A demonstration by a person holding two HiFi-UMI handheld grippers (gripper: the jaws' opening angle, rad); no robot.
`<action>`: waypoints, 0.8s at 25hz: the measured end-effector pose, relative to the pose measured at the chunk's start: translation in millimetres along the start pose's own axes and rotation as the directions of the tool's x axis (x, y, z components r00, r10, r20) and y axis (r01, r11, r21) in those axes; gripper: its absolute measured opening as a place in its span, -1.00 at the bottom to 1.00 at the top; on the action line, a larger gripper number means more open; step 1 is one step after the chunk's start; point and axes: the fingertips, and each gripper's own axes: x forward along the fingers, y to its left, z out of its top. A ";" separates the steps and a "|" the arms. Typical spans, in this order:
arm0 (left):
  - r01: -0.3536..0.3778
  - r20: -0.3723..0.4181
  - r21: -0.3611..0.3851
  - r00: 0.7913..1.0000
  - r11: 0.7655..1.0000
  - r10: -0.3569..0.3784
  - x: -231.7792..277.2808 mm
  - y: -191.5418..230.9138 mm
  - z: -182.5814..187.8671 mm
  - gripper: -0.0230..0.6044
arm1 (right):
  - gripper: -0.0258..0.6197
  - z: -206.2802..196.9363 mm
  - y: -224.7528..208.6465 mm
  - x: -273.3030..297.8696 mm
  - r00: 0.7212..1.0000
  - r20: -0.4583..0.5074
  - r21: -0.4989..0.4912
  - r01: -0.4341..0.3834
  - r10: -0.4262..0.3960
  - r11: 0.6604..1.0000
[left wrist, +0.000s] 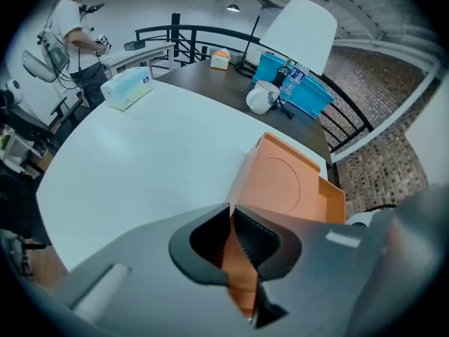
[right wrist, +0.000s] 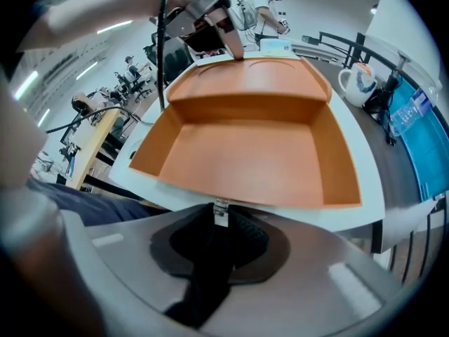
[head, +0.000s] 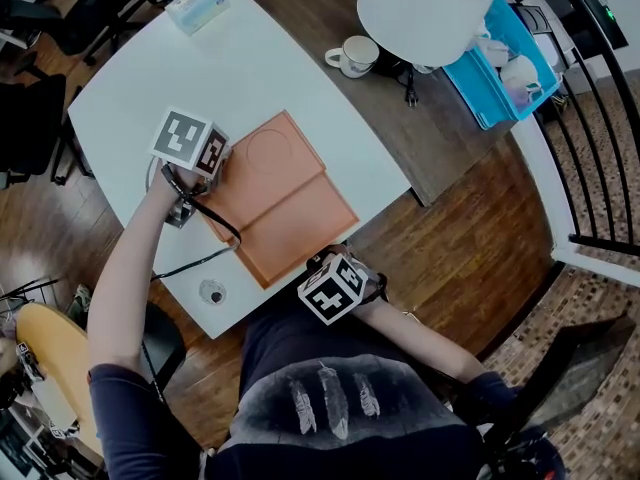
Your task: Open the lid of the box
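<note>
Here the orange box [head: 300, 230] lies on the near part of the white table [head: 270, 68], close to its front edge. Its lid [head: 262, 163] is swung right back and lies almost flat on the far side, still joined to the tray along the fold. The inside of the lid bears a pressed circle.

The left gripper [left wrist: 231, 215] points steeply down at the lid's left edge. Its jaws are nearly together, pinching the thin orange edge between the ribbed pads.

The right gripper [right wrist: 220, 215] also points steeply down, at the near wall of the box. Its jaws are narrowly closed on the middle of that wall, where a small metal clasp [right wrist: 221, 213] shows.

Farther back, a mug [head: 355, 56] stands on a dark table, and a tissue pack [head: 197, 6] lies at the white table's far corner.
</note>
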 end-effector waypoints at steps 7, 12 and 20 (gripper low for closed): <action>-0.012 0.018 0.019 1.000 1.000 0.011 1.3 -2.8 0.6 -0.77 | -0.71 -0.7 0.0 3.5 0.997 0.071 0.088 -0.043 0.037 0.995; 0.025 0.082 0.015 0.996 1.000 -0.026 -3.9 -2.3 1.8 -0.74 | -0.49 -23.1 12.4 2.9 0.988 0.048 0.125 -0.153 0.148 0.980; 0.236 0.499 -0.086 0.851 0.968 -0.163 -111.2 10.6 -11.2 -0.34 | -0.48 -81.2 -60.5 -57.8 0.962 0.141 0.209 -0.262 0.236 0.942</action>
